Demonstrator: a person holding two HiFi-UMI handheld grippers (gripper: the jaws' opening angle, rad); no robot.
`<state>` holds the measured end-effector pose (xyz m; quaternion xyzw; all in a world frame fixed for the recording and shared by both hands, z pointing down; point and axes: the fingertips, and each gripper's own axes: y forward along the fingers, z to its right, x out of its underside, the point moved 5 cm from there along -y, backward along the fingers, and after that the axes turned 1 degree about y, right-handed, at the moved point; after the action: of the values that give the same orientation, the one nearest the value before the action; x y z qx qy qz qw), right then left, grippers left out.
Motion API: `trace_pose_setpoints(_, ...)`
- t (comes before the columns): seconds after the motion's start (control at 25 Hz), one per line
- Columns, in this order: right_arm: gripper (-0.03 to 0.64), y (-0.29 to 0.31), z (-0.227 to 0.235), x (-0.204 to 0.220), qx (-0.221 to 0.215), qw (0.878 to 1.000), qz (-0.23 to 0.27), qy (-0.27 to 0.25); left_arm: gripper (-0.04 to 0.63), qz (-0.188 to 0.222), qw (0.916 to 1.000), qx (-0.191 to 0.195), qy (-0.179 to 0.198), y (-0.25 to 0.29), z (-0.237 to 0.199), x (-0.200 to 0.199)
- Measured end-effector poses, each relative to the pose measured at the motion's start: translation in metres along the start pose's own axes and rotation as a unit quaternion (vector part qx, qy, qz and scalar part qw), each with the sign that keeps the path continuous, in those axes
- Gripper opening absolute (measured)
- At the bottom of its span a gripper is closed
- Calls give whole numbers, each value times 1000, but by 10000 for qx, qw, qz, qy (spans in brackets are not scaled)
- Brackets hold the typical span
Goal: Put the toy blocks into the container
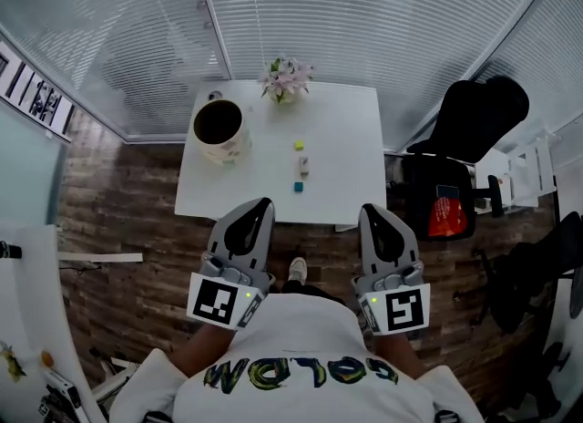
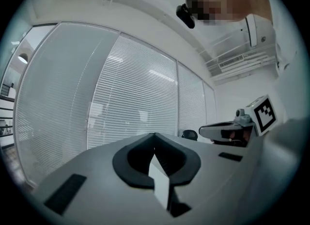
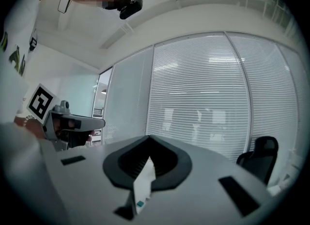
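Left gripper [image 1: 262, 207], right gripper [image 1: 371, 213]: jaws together, empty, near side of white table [image 1: 346, 139]. Three toy blocks [image 1: 304, 166] right of container [image 1: 219, 129]. Shirt lettering [image 1: 301, 374] upside down, unreadable.

Head view: above the person, facing steeply down. The worktop [image 1: 337, 139] lies ahead, well apart, with the left hand-held gripper [image 1: 263, 203] and right hand-held gripper [image 1: 368, 210] close beneath.
Left gripper view, right gripper view: each sits low behind its own jaws, facing the window blinds [image 2: 135, 98].
Shared by all three: blinds, black chair [image 3: 261, 156].
Each gripper view catches the other hand-held gripper at its edge.
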<state>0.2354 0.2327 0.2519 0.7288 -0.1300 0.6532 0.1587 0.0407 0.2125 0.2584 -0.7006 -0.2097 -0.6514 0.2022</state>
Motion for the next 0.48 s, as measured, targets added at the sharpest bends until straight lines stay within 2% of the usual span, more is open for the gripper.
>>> trace_pose_setpoints(0.48,9,69,20,8,-241,9997,-88,55,8,-89,9998,-191,-73,51,-42,6)
